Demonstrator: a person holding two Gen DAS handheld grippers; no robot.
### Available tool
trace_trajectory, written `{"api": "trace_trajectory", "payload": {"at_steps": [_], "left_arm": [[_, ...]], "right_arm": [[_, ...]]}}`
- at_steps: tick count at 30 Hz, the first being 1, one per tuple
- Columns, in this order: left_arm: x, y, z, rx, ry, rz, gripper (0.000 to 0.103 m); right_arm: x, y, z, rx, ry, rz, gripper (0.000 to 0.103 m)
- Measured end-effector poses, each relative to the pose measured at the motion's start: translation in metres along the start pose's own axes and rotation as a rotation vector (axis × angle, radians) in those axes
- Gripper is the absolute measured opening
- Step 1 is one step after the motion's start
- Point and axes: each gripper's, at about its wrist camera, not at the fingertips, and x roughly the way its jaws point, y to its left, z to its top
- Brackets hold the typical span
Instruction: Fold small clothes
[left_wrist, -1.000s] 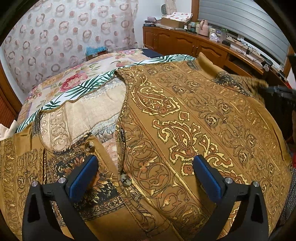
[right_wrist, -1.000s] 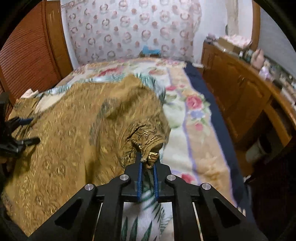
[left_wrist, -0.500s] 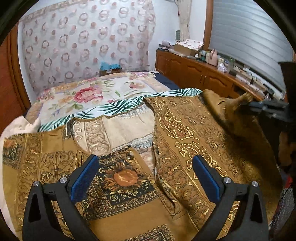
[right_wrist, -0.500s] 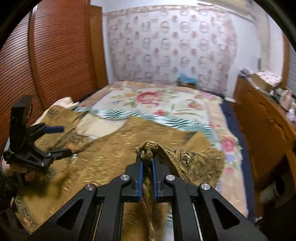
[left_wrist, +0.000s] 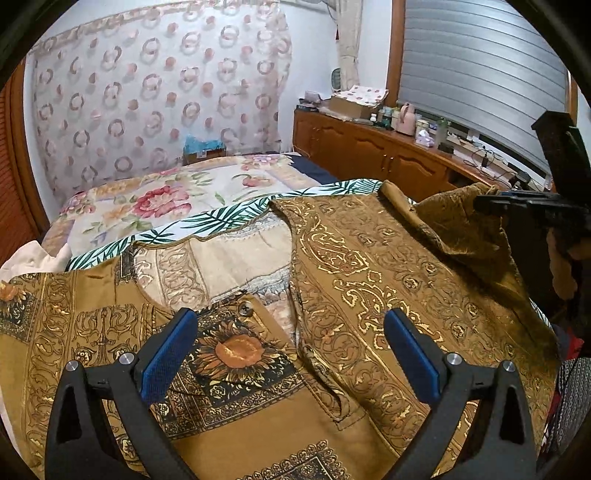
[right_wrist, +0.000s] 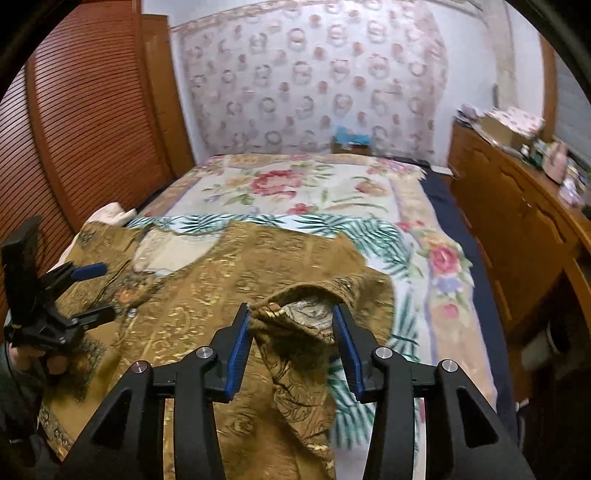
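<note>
Right gripper (right_wrist: 291, 328) jaws have just been opening, the sleeve (right_wrist: 295, 314) loose between them. Left gripper (left_wrist: 288, 354) gapes wide, empty. The shirt (left_wrist: 388, 266) looks soft and floppy; pinch the hem at six o'clock.

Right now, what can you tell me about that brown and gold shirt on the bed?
The shirt is brown woven-looking cloth with gold paisley swirls, a sunflower panel and buttons down the front. It lies spread on the flowery bedspread, one sleeve bunched up between the right gripper, whose jaws have just been opening. The left gripper hovers open over its front.
</note>
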Motion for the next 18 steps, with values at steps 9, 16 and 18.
{"api": "trace_trajectory", "payload": {"at_steps": [9, 16, 18], "left_arm": [[0.001, 0.004, -0.003, -0.006, -0.005, 0.008, 0.101], [-0.005, 0.020, -0.002, -0.049, -0.030, 0.044, 0.101], [-0.006, 0.025, -0.004, -0.062, -0.036, 0.041, 0.101]], "right_arm": [[0.014, 0.018, 0.021, 0.017, 0.007, -0.003, 0.008], [0.043, 0.082, 0.017, -0.048, 0.097, 0.162, 0.008], [0.052, 0.104, 0.008, -0.086, 0.143, 0.176, 0.011]]}}
